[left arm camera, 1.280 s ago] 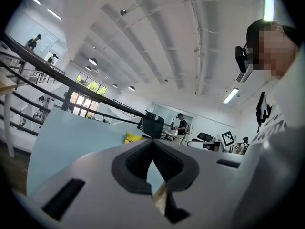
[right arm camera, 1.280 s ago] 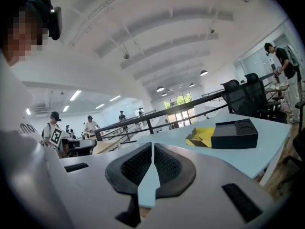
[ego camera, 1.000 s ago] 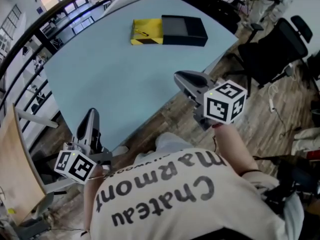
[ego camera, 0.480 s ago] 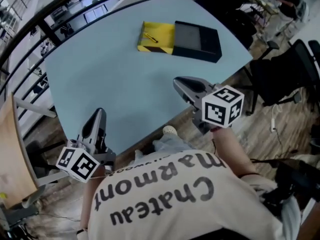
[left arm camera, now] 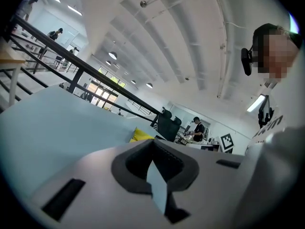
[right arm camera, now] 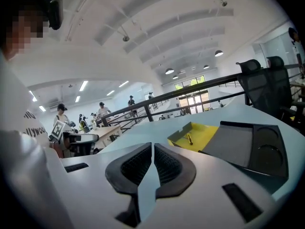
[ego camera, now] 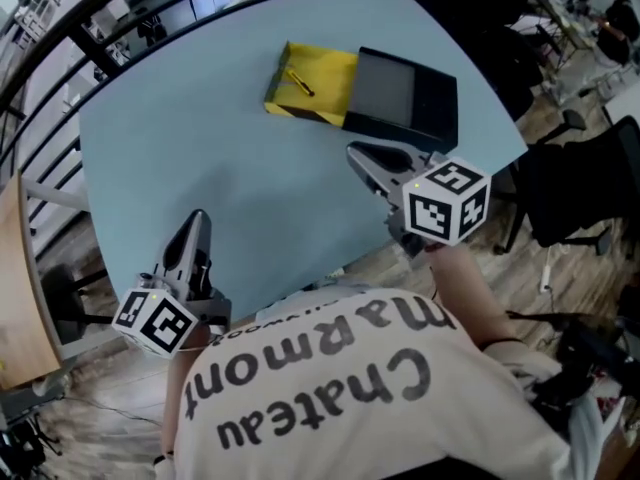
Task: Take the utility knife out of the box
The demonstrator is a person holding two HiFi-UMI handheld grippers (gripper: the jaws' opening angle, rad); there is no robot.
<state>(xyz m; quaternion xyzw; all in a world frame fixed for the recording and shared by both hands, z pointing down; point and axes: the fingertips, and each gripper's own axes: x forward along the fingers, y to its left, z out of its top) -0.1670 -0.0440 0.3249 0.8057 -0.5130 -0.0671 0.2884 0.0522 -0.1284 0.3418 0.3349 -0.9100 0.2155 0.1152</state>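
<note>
A yellow inner tray (ego camera: 322, 93) stands pulled out of its black box sleeve (ego camera: 405, 93) at the far side of the light blue table (ego camera: 200, 138). A small yellow utility knife (ego camera: 298, 81) lies in the tray. My right gripper (ego camera: 358, 154) hovers shut and empty just short of the sleeve's near edge. In the right gripper view the knife (right arm camera: 189, 138), tray (right arm camera: 207, 133) and sleeve (right arm camera: 252, 147) lie ahead of the shut gripper (right arm camera: 152, 145). My left gripper (ego camera: 196, 218) is shut and empty over the table's near left part. In the left gripper view a tray corner (left arm camera: 140, 135) shows beyond the gripper (left arm camera: 153, 141).
A black office chair (ego camera: 590, 198) stands on the wooden floor right of the table. A dark railing (ego camera: 60, 38) runs along the table's far left side. A wooden tabletop (ego camera: 15, 298) sits at the left edge. People work at desks in the background.
Both grippers have moved forward over the table toward the box, which now sits closer to the right gripper. Both have stayed shut and empty.
</note>
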